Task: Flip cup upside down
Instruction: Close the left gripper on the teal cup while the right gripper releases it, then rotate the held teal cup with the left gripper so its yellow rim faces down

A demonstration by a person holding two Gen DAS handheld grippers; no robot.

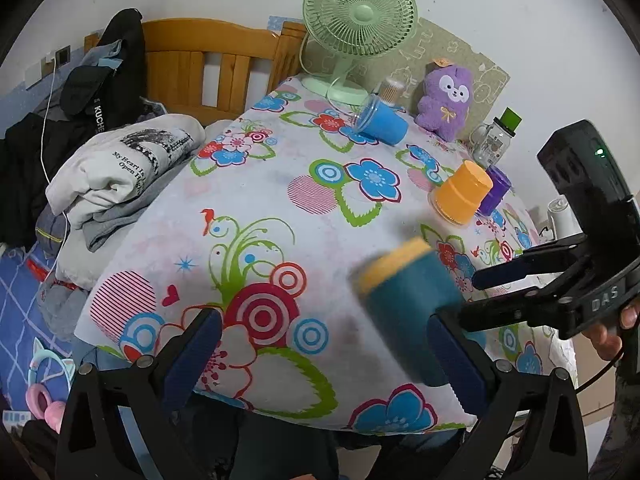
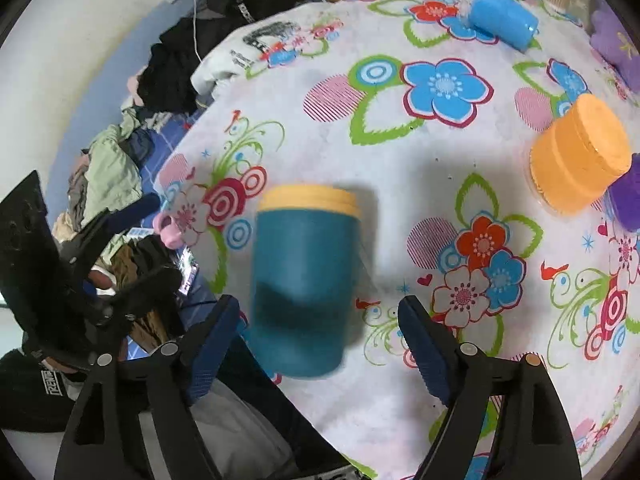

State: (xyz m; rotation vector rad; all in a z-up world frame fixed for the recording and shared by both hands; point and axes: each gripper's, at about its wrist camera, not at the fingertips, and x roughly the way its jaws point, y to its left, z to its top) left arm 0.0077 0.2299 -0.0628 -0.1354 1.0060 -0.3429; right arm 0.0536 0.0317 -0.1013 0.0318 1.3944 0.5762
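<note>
**Closing squarely on the teal cup before the turn**

We have the teal cup [image 2: 306,280] sitting between the fingers of the right claw [image 2: 320,340], near the front edge of the worktop [image 2: 400,152] with its flowered cloth. The cup is blurred in both views, so we cannot say for certain whether it stands firm or is rocking; its yellow band [image 2: 310,198] lies at the far end from the right camera. The right claw stands wide, with a clear gap on each side of the cup, so nothing is gripped yet. The left claw [image 1: 320,354] is also wide and holds nothing; the cup [image 1: 408,300] shows beside its right-hand finger, not between the two.

As we judge it, the step in hand is the grasp. We want the right pads to meet the teal wall about midway along its length, on opposite sides, so the cup does not pivot or squirt out as they close. We close steadily, since a smooth wall could slip. We then lift enough to clear the cloth before rolling the wrist, or the rim may catch the fabric.

The orange cup [image 2: 580,160] and purple cup [image 2: 626,204] stand well apart to the right, and the blue cup [image 2: 502,14] lies on its side far back. We keep the left claw clear of the turn.
</note>
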